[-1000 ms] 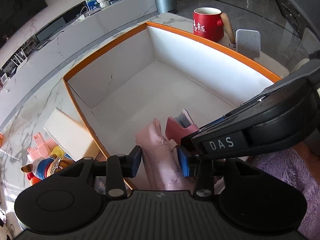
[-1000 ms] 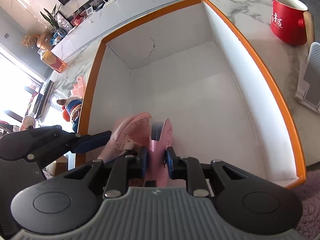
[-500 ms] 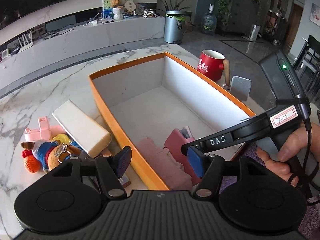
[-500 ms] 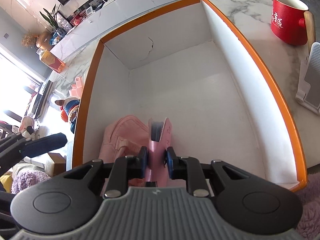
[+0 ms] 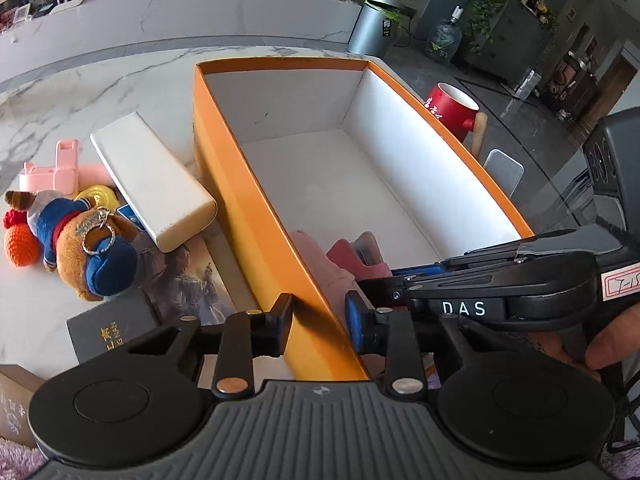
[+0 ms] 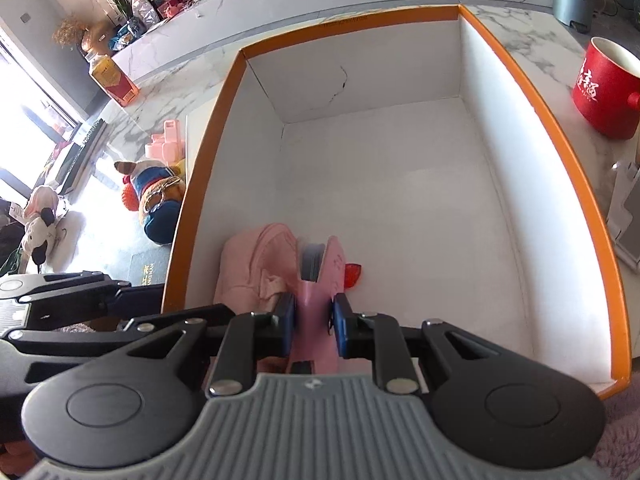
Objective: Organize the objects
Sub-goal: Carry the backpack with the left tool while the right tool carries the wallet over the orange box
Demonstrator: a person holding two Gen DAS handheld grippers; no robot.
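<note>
At the bottom centre of our right wrist view, our right gripper [image 6: 313,314] is pinched onto a stiff pink card-holder-like case [image 6: 320,280], its pads pressing both faces, with the case standing upright in the near corner of the large orange-rimmed cardboard box with white inner walls [image 6: 560,148]. Just to its left lies a soft pink fabric bundle [image 6: 256,264], touching it, and a small red piece [image 6: 352,274] sits just to its right on the box floor. In the left wrist view, our left gripper [image 5: 318,316] holds nothing; its jaws have just been closing and now stand partly apart, straddling the box's near orange wall. We judge that the case is being seated in the box, so the next move calls for letting it go without tipping it. Further off, at the left of that frame, a brown plush bear in blue clothes [image 5: 76,236], a white rectangular box [image 5: 152,184] and a dark book [image 5: 112,336] wait on the marble tabletop [image 5: 60,100]; a red mug [image 5: 452,106] stands beyond the box at upper right.
</note>
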